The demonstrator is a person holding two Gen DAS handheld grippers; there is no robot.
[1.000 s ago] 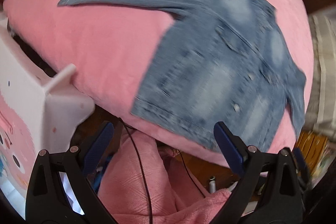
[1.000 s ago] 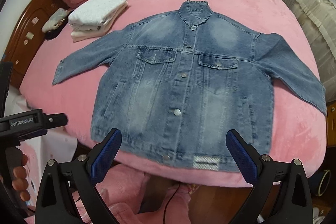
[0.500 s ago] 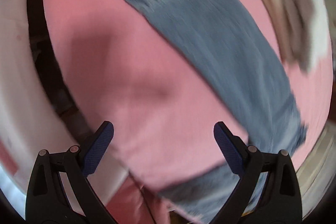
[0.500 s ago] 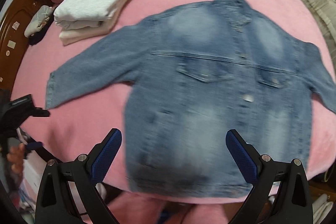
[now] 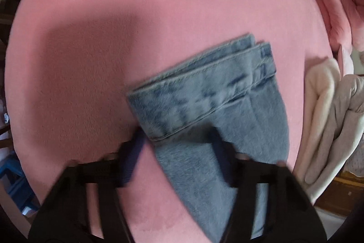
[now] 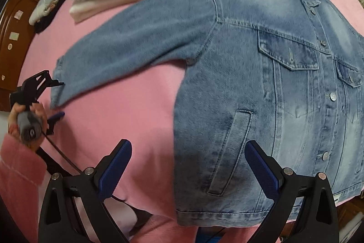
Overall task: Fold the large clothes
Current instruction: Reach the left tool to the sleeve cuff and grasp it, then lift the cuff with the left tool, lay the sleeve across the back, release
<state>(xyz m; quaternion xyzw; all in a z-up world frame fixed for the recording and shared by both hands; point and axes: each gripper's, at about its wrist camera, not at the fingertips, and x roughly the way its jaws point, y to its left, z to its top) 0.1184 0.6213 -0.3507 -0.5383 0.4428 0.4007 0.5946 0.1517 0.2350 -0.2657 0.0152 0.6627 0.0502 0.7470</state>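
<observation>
Denim jacket flat on pink bed; left gripper jaws just closing around its sleeve cuff, grip unclear; right gripper spread wide above jacket's hem.

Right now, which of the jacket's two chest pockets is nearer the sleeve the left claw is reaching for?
The chest pocket seen whole in the right wrist view, beside the outstretched sleeve. The other pocket lies across the button placket, cut off by the picture's edge.
</observation>
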